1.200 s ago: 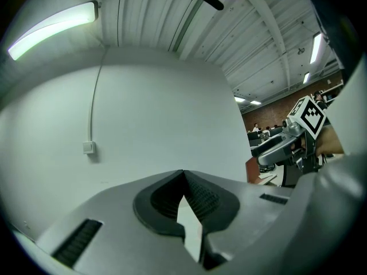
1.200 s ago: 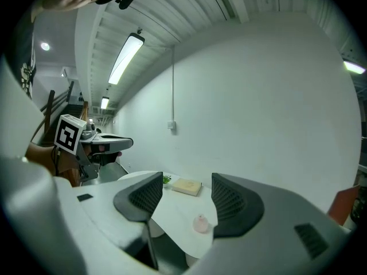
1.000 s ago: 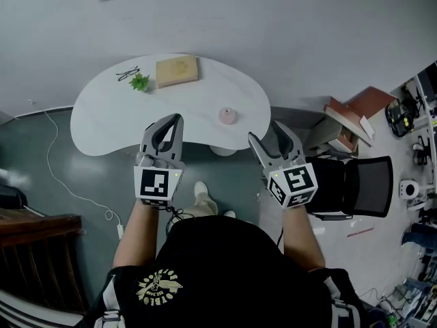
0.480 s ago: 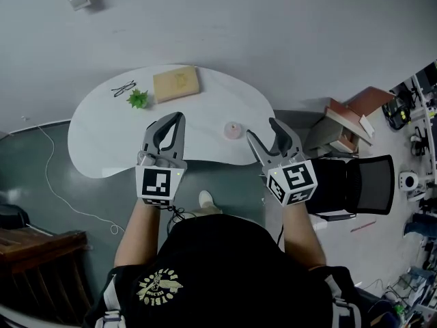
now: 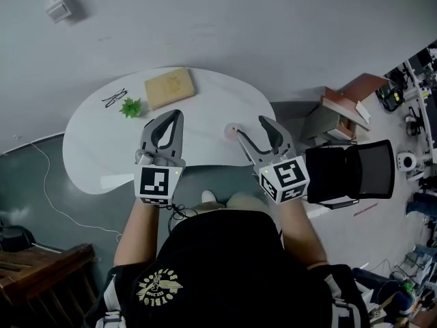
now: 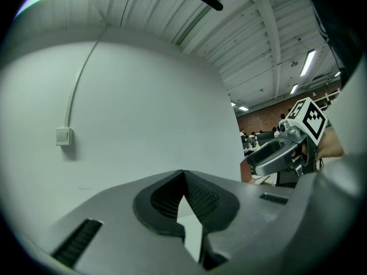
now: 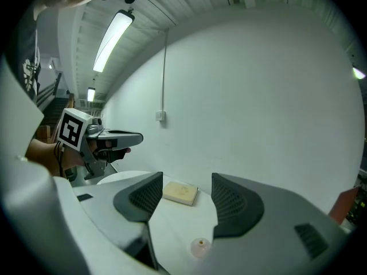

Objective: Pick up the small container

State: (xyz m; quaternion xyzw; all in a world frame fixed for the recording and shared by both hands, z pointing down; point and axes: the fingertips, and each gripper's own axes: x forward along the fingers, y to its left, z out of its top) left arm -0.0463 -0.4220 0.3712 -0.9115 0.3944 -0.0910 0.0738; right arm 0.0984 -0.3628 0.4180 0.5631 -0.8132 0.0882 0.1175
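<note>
Small container [image 7: 199,247]: pale pink, rounded and squat, with a small nub on top.
Location: standing on the white counter [image 5: 205,108] near its front edge, toward the right end; well apart from the tan block [image 5: 169,87].
Right claw [image 5: 251,128]: jaws spread wide with nothing between them; held above the counter edge, with the container just ahead and below, untouched.
Left claw [image 5: 164,130]: jaws pressed together at the tips, holding nothing; held over the counter's front edge.
Far-left items: small green plant [image 5: 130,106] beside eyeglasses [image 5: 113,98].
</note>
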